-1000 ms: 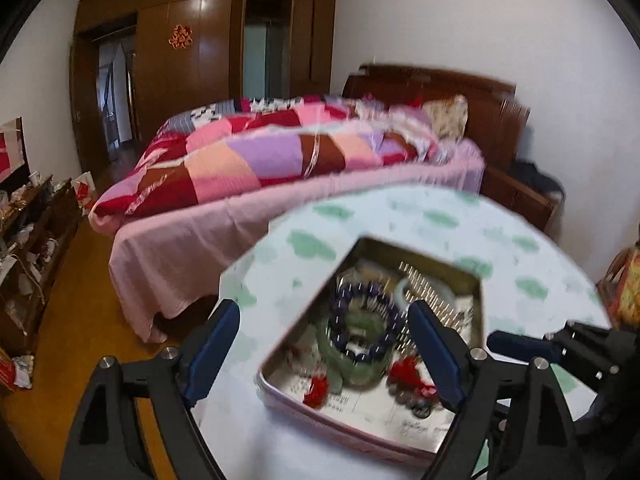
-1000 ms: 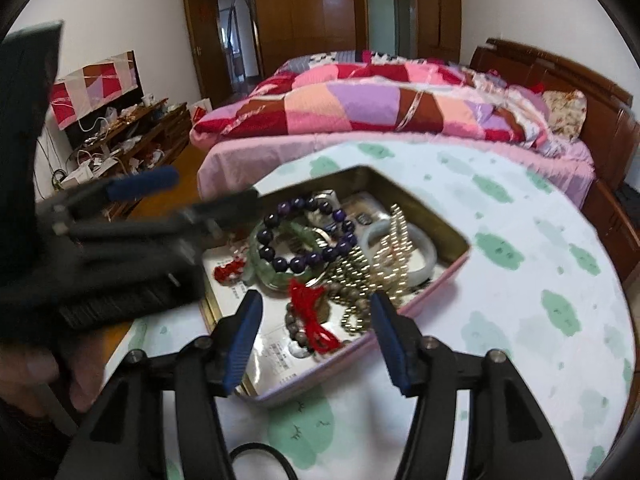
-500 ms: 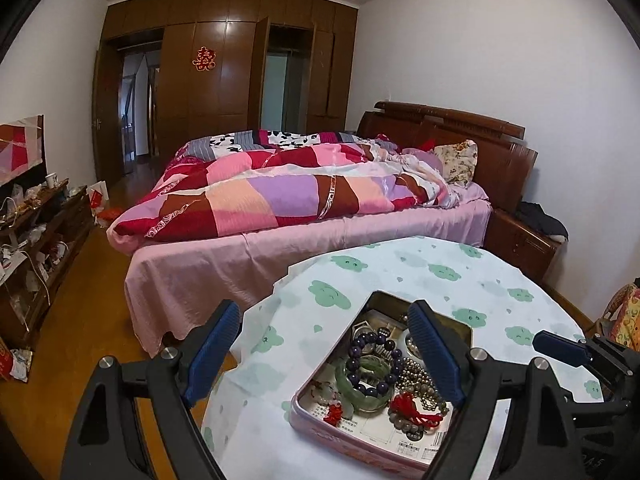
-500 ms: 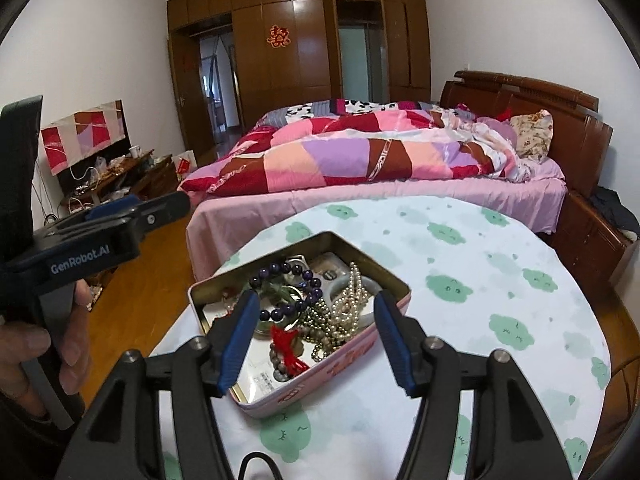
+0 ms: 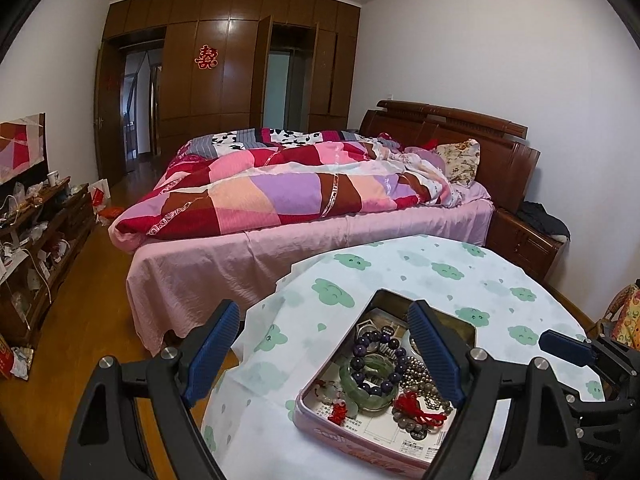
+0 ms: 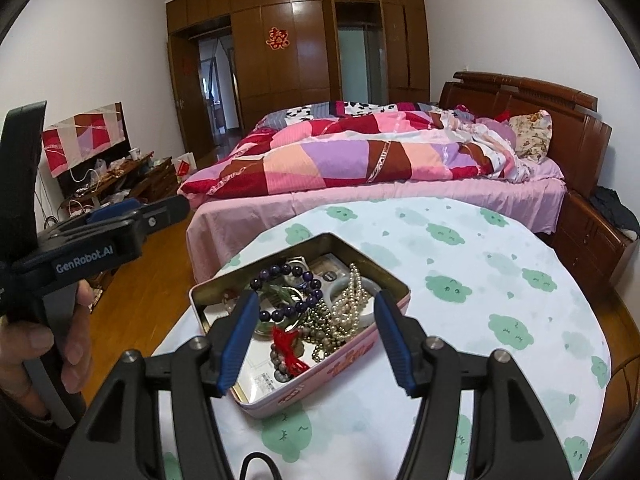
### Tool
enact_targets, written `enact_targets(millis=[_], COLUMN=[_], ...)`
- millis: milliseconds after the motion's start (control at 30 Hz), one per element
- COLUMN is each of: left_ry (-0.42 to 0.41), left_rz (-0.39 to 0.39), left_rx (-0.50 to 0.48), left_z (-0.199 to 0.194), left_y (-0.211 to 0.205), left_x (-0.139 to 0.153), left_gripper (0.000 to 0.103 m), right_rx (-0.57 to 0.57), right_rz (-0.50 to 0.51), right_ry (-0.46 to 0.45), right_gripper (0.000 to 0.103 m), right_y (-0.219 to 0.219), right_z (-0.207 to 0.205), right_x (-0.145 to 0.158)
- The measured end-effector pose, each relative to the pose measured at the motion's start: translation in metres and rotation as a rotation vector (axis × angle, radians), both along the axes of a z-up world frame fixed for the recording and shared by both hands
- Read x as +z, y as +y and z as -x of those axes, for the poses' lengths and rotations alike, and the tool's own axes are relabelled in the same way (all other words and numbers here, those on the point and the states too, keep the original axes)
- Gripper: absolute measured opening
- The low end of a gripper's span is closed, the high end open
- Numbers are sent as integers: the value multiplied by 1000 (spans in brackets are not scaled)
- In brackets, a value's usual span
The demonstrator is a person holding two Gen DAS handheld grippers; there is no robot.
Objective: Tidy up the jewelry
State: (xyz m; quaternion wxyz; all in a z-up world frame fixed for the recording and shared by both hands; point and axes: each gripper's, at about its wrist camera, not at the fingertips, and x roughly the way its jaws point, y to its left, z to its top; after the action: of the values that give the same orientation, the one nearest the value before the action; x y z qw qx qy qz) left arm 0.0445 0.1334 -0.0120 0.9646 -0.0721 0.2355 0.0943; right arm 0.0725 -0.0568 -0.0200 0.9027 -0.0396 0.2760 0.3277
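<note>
A pink metal tin (image 5: 340, 432) (image 6: 352, 354) sits on a round table with a white cloth printed with green clouds (image 5: 400, 268) (image 6: 480, 280). In the tin lie a purple bead bracelet (image 5: 376, 364) (image 6: 288, 308), a green jade bangle (image 5: 370, 394), pearl strands (image 6: 348, 312) and a red tassel (image 5: 416, 404) (image 6: 288, 346). My left gripper (image 5: 324, 348) is open and empty, held above and short of the tin. My right gripper (image 6: 316, 336) is open and empty, held above the tin's near side. The left gripper also shows at the left of the right wrist view (image 6: 80, 240).
A bed with a patchwork quilt (image 5: 300, 192) (image 6: 360, 160) stands just beyond the table. A low cabinet with clutter (image 5: 36, 224) lines the left wall. A wooden nightstand (image 5: 524, 240) is right of the bed. Wood floor lies to the left.
Both grippers have pulled up and back from the tin, which now looks smaller and farther. Both stay open. The jewelry has not moved.
</note>
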Motion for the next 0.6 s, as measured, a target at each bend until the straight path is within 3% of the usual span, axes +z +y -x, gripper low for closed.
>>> enact_targets(millis=[600], left_ry=[6], left_rz=[4], left_rx=[-3], left_z=[-1], left_y=[-1], left_x=[-3], left_gripper=[86], right_rx=[2], right_rz=[0], right_ry=[14], right_gripper=[64], right_y=[1], right_z=[0], right_x=[-5])
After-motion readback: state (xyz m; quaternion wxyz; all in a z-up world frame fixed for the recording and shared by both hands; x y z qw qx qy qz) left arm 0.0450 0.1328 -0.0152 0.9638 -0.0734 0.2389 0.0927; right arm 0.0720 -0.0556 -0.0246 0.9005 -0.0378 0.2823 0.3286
